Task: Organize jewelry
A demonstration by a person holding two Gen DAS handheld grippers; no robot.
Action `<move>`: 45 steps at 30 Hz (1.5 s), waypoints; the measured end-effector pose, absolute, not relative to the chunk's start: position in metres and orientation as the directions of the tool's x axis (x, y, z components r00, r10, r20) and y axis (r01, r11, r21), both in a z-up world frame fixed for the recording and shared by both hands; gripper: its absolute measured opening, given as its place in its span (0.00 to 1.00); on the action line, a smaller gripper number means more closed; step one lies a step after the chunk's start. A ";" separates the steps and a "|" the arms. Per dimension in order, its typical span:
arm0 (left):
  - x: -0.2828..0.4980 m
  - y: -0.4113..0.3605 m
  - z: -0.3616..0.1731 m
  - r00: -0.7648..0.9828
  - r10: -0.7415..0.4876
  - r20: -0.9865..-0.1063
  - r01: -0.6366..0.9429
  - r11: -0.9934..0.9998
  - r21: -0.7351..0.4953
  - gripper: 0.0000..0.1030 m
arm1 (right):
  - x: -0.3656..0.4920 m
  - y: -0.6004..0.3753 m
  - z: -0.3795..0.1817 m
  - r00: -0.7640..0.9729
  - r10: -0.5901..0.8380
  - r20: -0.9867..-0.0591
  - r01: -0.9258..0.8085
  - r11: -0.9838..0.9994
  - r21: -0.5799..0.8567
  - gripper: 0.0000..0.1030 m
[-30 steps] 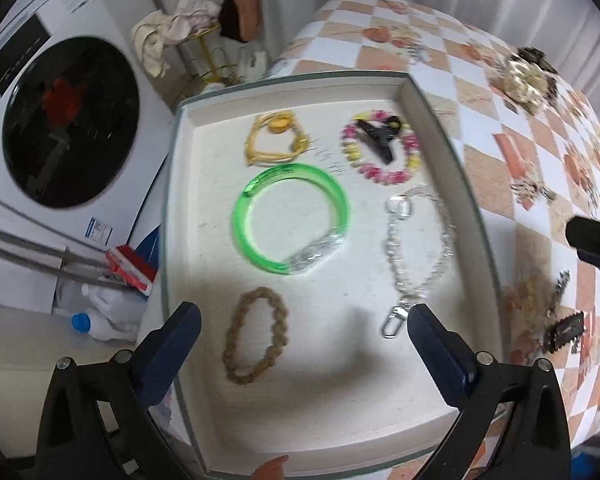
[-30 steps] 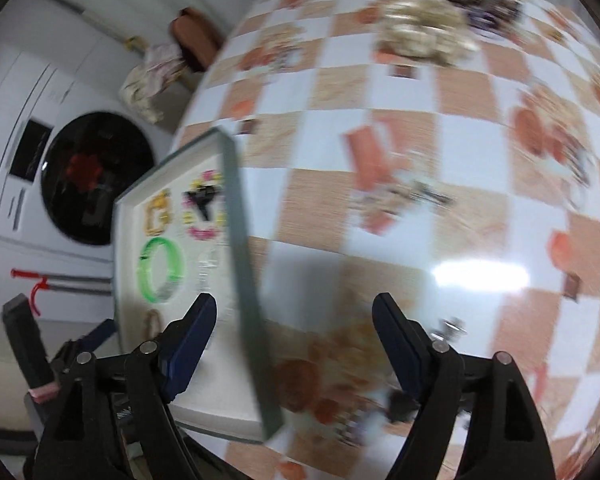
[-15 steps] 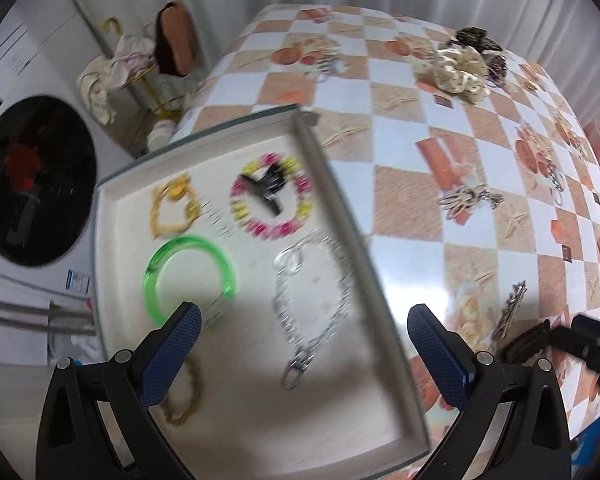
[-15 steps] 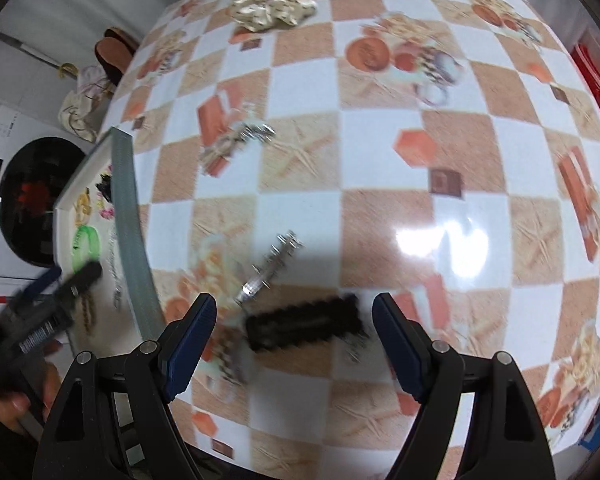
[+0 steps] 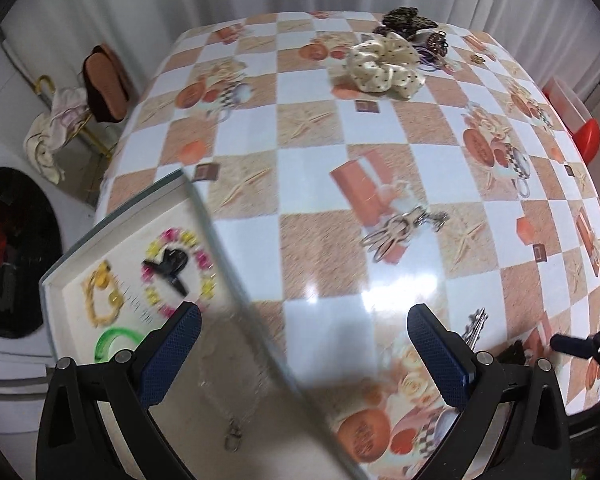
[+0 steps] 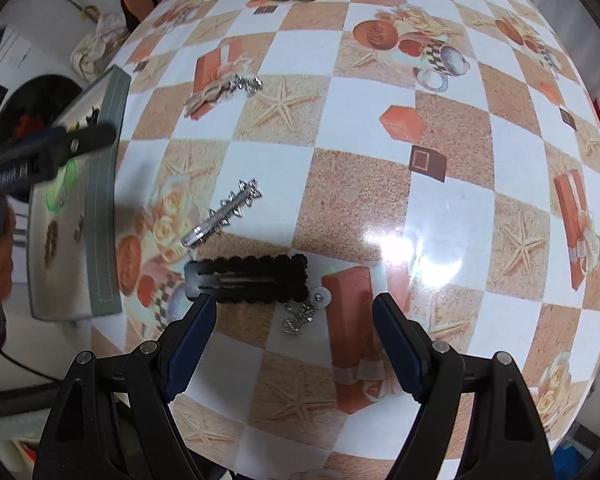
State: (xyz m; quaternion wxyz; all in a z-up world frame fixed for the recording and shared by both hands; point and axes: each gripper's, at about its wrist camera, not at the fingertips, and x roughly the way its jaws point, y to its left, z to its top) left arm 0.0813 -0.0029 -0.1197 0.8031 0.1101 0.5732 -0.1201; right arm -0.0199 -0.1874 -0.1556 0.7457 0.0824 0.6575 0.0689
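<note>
Checked orange-and-white oilcloth covers the desk (image 6: 452, 200); its middle and right stretches lie bare and glossy, giving free room, and its far edge meets a white curtain.

Tray (image 5: 60, 280): grey-rimmed, pale-lined, at the desk's left edge, its long right rim running diagonally from far to near in the left wrist view. Contents, somewhat blurred: pink-and-yellow bead bracelet (image 5: 204, 264) with a black claw clip (image 5: 172, 264) on it, yellow bracelet (image 5: 100, 300), green bangle (image 5: 108, 340), silver chain (image 5: 236, 420).

Loose on the desk:
- Black scalloped hair clip (image 6: 256, 280), flat, just right of the tray and near the front edge.
- Silver spiked clip (image 6: 224, 212), lying slantwise just beyond the black one, apart from it.
- Small silver chain piece (image 6: 300, 316), touching or nearly touching the black clip's right end; the view does not settle which.
- Silver-and-beige clip (image 6: 220, 92), mid-desk.
- Cream dotted scrunchie (image 5: 384, 64) and dark hair ties (image 5: 432, 44), far side.

Right tongs (image 6: 292, 340): spread wide, empty, hovering over the black clip's near side, left finger (image 6: 192, 332) close to its left end.

Left tongs (image 5: 300, 352): spread wide, empty, straddling the tray's right rim.
</note>
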 end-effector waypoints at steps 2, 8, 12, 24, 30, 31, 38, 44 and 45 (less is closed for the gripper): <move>0.085 -0.011 -0.123 0.313 -0.066 -0.947 0.333 0.942 0.044 1.00 | -0.021 -0.192 -0.158 0.118 0.225 -0.967 0.031 0.973 0.230 0.80; 0.092 -0.031 -0.134 0.304 -0.057 -0.951 0.374 0.925 0.064 1.00 | -0.023 -0.198 -0.166 0.113 0.209 -0.971 0.106 0.970 0.221 0.80; 0.098 -0.044 -0.141 0.299 -0.050 -0.953 0.390 0.918 0.075 0.95 | -0.024 -0.188 -0.167 0.132 0.149 -0.980 0.069 0.985 0.159 0.75; 0.114 -0.071 -0.168 0.264 -0.033 -0.964 0.421 0.903 0.084 0.85 | -0.024 -0.182 -0.165 0.200 0.000 -0.980 -0.002 1.000 0.000 0.45; 0.117 -0.074 -0.171 0.255 -0.071 -0.964 0.419 0.907 0.044 0.82 | -0.011 -0.200 -0.164 0.220 -0.007 -0.976 0.017 1.000 -0.003 0.30; 0.116 -0.074 -0.171 0.251 -0.085 -0.964 0.422 0.906 0.030 0.80 | -0.010 -0.201 -0.164 0.220 -0.006 -0.975 0.014 1.000 -0.003 0.25; 0.112 -0.082 -0.165 0.234 -0.132 -0.963 0.462 0.887 -0.009 0.39 | -0.003 -0.210 -0.164 0.217 0.003 -0.976 0.027 1.000 0.009 0.04; 0.109 -0.080 -0.159 0.215 -0.167 -0.962 0.443 0.895 -0.056 0.24 | -0.002 -0.221 -0.164 0.213 0.061 -0.975 0.083 0.993 0.080 0.03; 0.107 -0.079 -0.157 0.216 -0.174 -0.961 0.437 0.897 -0.064 0.24 | -0.001 -0.226 -0.164 0.212 0.091 -0.973 0.105 0.988 0.115 0.03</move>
